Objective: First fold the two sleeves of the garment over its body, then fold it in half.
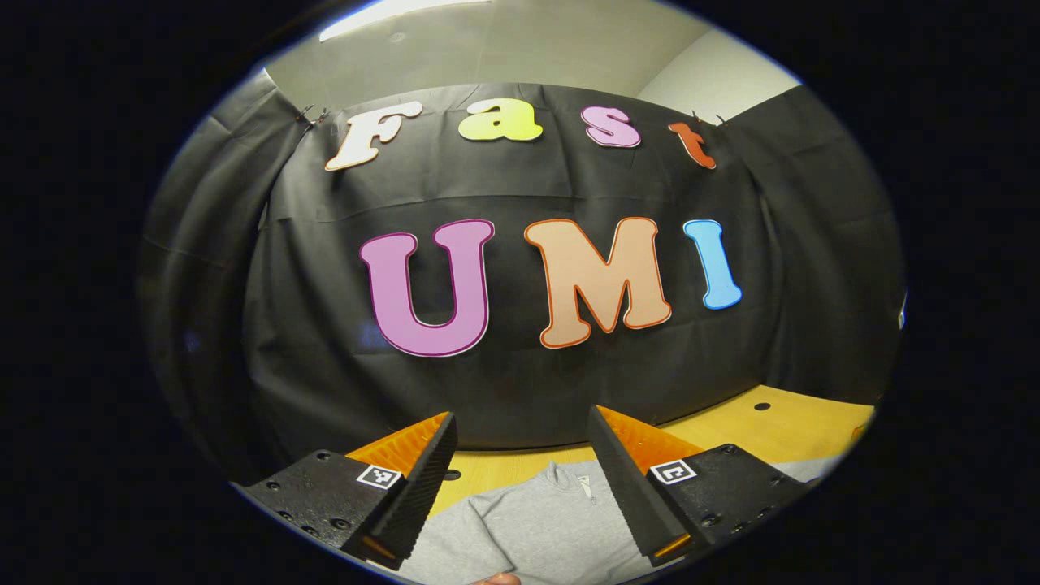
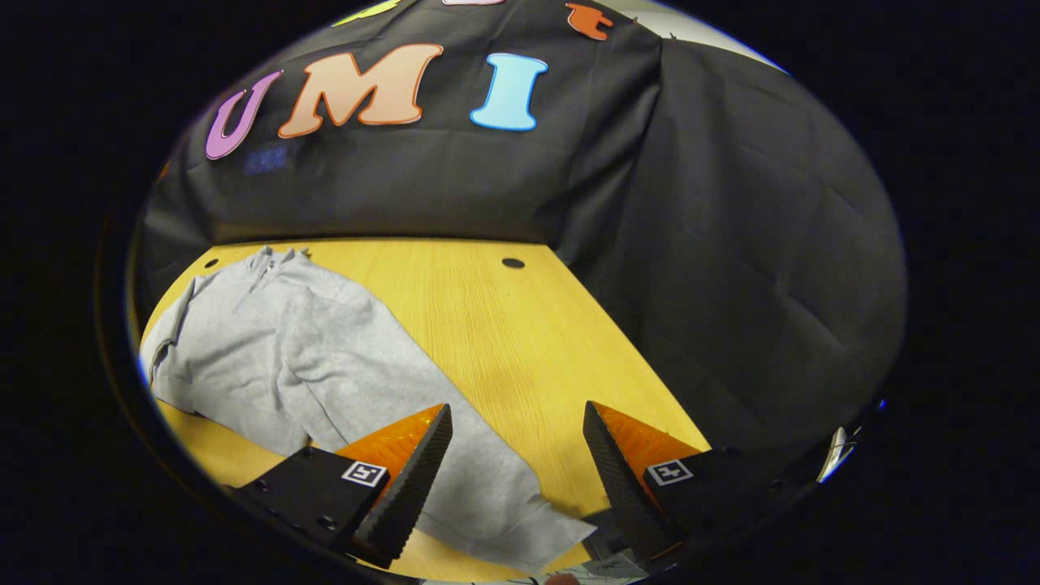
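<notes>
The grey sweatshirt (image 2: 325, 357) lies flat on the wooden desk (image 2: 520, 325), collar towards the booth's back wall; I judge it has been spread this way so that each sleeve can be reached and laid over the body; the sleeve (image 2: 479, 479) on the side nearer the right hand-held gripper runs out long and straight from the body, its cuff at the desk's near edge, so no fold looks done yet.

In the right gripper view, the right hand-held gripper (image 2: 517, 422) hangs above that sleeve, its fingers spread wide and holding nothing; one finger shows over the sleeve's cloth, the other over bare desk just beside it; whether either touches the cloth I cannot tell; the pose reads as an approach to the sleeve.

In the left gripper view, the left hand-held gripper (image 1: 522, 431) is likewise spread wide and empty, raised above the sweatshirt (image 1: 544, 520) and aimed at the back wall; the collar, with a short zip, lies between its fingers, lower down.
</notes>
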`<action>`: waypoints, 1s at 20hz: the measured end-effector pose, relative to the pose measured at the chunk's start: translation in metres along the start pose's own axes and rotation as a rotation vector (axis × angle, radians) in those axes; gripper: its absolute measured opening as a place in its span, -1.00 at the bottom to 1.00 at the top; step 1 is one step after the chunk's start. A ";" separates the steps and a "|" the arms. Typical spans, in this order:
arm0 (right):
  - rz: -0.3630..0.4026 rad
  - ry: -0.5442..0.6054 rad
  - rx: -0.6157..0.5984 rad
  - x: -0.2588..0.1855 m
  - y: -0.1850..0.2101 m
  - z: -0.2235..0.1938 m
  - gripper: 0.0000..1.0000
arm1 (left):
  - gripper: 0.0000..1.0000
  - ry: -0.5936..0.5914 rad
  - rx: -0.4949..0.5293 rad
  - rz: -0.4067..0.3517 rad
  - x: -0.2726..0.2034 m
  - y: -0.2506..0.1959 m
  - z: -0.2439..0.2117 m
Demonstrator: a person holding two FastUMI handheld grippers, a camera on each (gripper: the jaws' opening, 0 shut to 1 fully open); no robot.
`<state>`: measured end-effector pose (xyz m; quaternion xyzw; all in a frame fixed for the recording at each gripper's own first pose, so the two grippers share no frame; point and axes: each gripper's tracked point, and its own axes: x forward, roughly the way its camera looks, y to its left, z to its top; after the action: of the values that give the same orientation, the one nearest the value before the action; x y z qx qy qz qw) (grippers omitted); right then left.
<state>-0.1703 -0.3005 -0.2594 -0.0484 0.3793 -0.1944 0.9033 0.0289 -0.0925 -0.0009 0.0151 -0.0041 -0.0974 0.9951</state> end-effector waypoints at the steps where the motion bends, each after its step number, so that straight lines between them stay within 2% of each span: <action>1: 0.006 0.034 0.006 0.002 -0.002 -0.013 1.00 | 0.90 0.004 0.001 0.000 -0.001 -0.001 0.000; 5: 0.038 0.139 0.022 0.008 0.005 -0.054 1.00 | 0.89 0.010 0.003 -0.005 -0.002 -0.005 -0.001; 11: 0.075 0.253 0.045 0.009 0.013 -0.095 1.00 | 0.90 0.023 0.001 0.007 -0.003 -0.003 -0.004; 16: 0.071 0.290 0.057 0.013 0.014 -0.106 1.00 | 0.90 0.029 0.004 0.020 -0.003 0.004 -0.006; 18: 0.090 0.307 0.096 0.013 0.018 -0.110 1.00 | 0.90 0.031 0.006 0.024 -0.003 0.006 -0.007; 20: 0.090 0.317 0.145 0.012 0.017 -0.111 0.92 | 0.90 0.035 0.001 0.026 -0.002 0.006 -0.009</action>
<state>-0.2356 -0.2830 -0.3500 0.0651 0.5040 -0.1856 0.8410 0.0279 -0.0859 -0.0102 0.0171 0.0132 -0.0842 0.9962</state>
